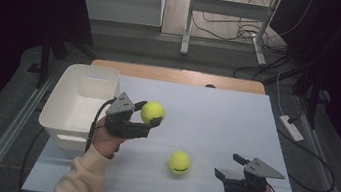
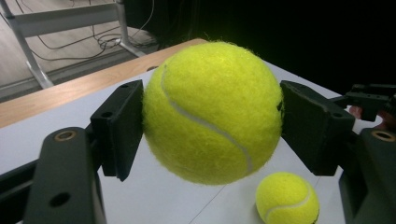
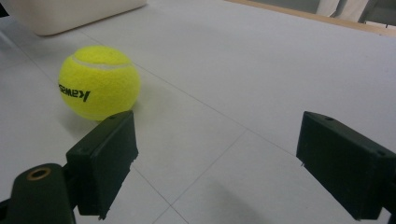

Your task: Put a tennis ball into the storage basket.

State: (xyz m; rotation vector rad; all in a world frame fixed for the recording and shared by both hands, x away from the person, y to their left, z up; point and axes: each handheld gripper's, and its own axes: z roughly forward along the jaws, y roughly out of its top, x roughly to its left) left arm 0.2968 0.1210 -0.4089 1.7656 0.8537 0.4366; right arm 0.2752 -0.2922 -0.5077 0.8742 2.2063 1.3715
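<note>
My left gripper (image 1: 150, 113) is shut on a yellow tennis ball (image 1: 152, 111) and holds it above the white table, just right of the white bin (image 1: 63, 111). In the left gripper view the held tennis ball (image 2: 212, 112) sits pressed between both black pads. A second tennis ball (image 1: 180, 162) rests on the table near the front middle, also seen as the second tennis ball (image 2: 287, 198) and, with black lettering, as the second tennis ball (image 3: 99, 82). My right gripper (image 1: 229, 167) stands open near the front right, a little right of that ball, nothing between its fingers (image 3: 107, 158).
The white bin (image 3: 70, 14) stands at the table's left side, and what I see of its inside is bare. A wooden strip (image 1: 179, 75) runs along the table's far edge. Beyond it stand a metal frame (image 1: 230, 13) and loose cables on the floor.
</note>
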